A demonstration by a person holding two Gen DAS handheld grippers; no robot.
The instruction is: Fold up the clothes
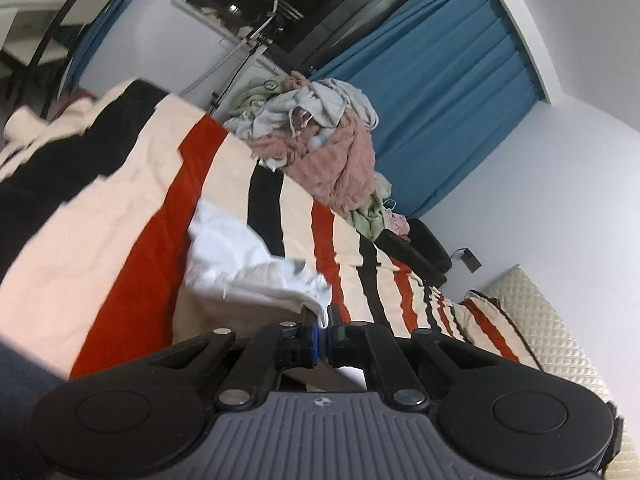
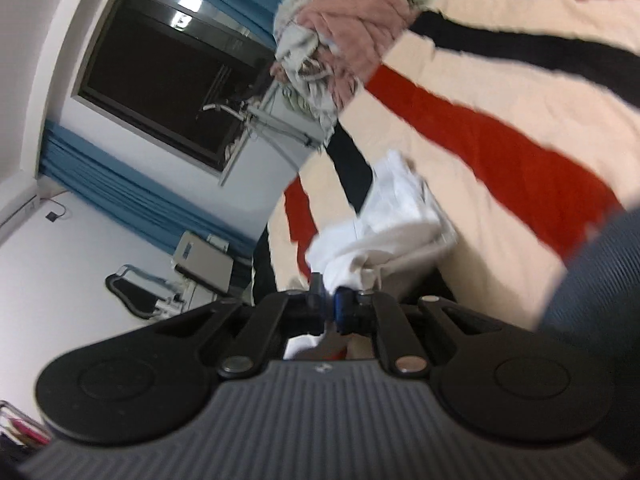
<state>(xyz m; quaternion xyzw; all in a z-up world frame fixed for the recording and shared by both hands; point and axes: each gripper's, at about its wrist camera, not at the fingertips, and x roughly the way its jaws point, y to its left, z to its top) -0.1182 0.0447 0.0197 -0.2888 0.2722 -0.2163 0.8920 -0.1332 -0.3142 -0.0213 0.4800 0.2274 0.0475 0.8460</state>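
Note:
A white garment (image 1: 248, 264) hangs bunched over the striped bed cover (image 1: 120, 216). My left gripper (image 1: 323, 316) is shut on one edge of it. In the right wrist view the same white garment (image 2: 392, 224) is crumpled, and my right gripper (image 2: 330, 296) is shut on another edge of it. The garment is held between both grippers, lifted off the cover. A pile of unfolded clothes (image 1: 320, 132), pink, grey and green, lies farther back on the bed and also shows in the right wrist view (image 2: 344, 44).
The bed cover (image 2: 520, 112) has cream, red and black stripes. A quilted cream pillow (image 1: 556, 320) lies at the right. Blue curtains (image 1: 452, 92) and a dark window (image 2: 168, 80) are behind. A dark sleeve (image 2: 600, 280) is at the right.

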